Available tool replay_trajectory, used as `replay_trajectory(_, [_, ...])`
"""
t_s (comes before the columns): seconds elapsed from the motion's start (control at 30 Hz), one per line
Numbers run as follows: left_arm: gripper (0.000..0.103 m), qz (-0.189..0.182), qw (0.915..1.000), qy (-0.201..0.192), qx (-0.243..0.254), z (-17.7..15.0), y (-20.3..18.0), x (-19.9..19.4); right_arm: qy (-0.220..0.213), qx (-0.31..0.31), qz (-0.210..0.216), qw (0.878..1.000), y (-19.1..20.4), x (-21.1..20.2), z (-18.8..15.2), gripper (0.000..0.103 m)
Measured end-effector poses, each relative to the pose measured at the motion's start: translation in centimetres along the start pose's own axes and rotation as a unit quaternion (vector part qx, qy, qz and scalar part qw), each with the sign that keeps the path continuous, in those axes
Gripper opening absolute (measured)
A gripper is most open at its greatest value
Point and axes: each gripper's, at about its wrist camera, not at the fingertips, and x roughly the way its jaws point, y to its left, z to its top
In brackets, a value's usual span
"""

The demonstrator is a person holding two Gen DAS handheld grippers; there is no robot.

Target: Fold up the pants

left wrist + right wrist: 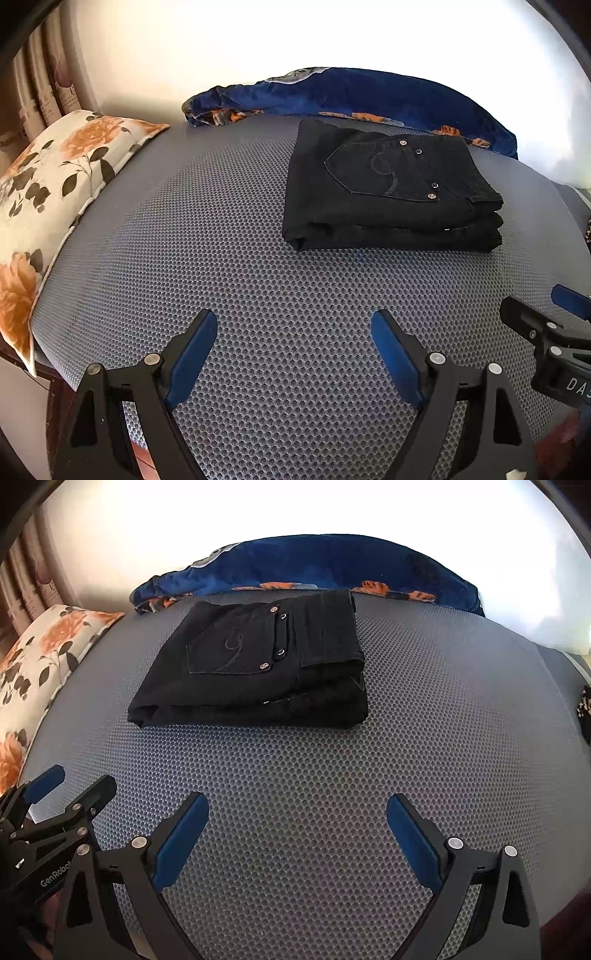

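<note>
Grey honeycomb-mesh mattress pad (258, 280) carries everything. Black denim pants (255, 664) lie on it as a compact layered rectangle, back pocket up, near the crumpled blue floral blanket (369, 92) at the far edge. The bundle sits ahead of both tools, well apart, long axis running left to right; right two-finger gripper (297, 834) faces it more squarely. Left two-finger gripper (293, 354) has jaws spread, empty; right likewise. Fold appears finished. Cream floral pillow (55, 177) at left.
</note>
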Motion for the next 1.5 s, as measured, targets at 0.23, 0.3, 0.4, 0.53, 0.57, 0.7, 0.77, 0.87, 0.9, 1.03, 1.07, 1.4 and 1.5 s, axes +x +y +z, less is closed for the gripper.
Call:
replay_trajectory(0.23, [0.083,0.001,1.0000,0.000,0.001,0.1,-0.1,0.0,0.001,0.003,0.001,1.000,-0.1,0.1,0.0,0.097])
replay_trajectory(0.3, [0.083,-0.001,1.0000,0.001,0.000,0.1,-0.1,0.0,0.001,0.002,0.001,1.000,-0.1,0.1,0.0,0.097])
replay_trajectory(0.4, [0.083,0.000,1.0000,0.001,0.001,0.2,-0.1,0.1,0.001,0.001,0.002,1.000,0.0,0.2,0.0,0.097])
replay_trajectory(0.53, [0.083,-0.001,1.0000,0.004,-0.001,0.3,0.0,0.2,0.002,0.001,0.002,1.000,0.0,0.2,0.0,0.097])
replay_trajectory(0.57, [0.083,0.001,1.0000,0.005,-0.001,0.3,0.0,0.2,0.002,0.002,0.002,1.000,-0.1,0.2,0.0,0.097])
replay_trajectory(0.7, [0.083,-0.002,1.0000,0.006,-0.001,0.3,0.0,0.3,0.004,0.005,0.003,1.000,-0.2,0.3,-0.1,0.097])
replay_trajectory(0.77, [0.083,-0.002,1.0000,0.005,0.002,0.3,0.0,0.3,0.005,0.006,0.003,1.000,-0.3,0.4,-0.1,0.097])
replay_trajectory(0.87, [0.083,-0.004,1.0000,0.005,0.006,0.4,-0.1,0.3,0.006,0.006,0.003,1.000,-0.3,0.4,-0.1,0.097])
replay_trajectory(0.9, [0.083,-0.003,1.0000,0.006,0.006,0.4,-0.1,0.4,0.006,0.008,0.004,1.000,-0.3,0.4,-0.1,0.097])
replay_trajectory(1.03, [0.083,-0.004,0.9999,0.008,0.009,0.4,-0.1,0.5,0.007,0.008,0.004,1.000,-0.3,0.5,-0.1,0.097])
replay_trajectory(1.07, [0.083,-0.005,0.9999,0.009,0.008,0.5,-0.1,0.5,0.007,0.008,0.004,1.000,-0.3,0.5,-0.1,0.097])
replay_trajectory(1.4, [0.083,0.006,0.9999,0.007,-0.005,1.7,1.7,0.8,0.006,0.003,0.003,1.000,0.2,0.8,0.8,0.097])
replay_trajectory(1.5, [0.083,0.009,0.9999,0.005,-0.007,1.8,2.1,0.9,0.010,-0.001,0.001,1.000,0.4,1.0,0.7,0.097])
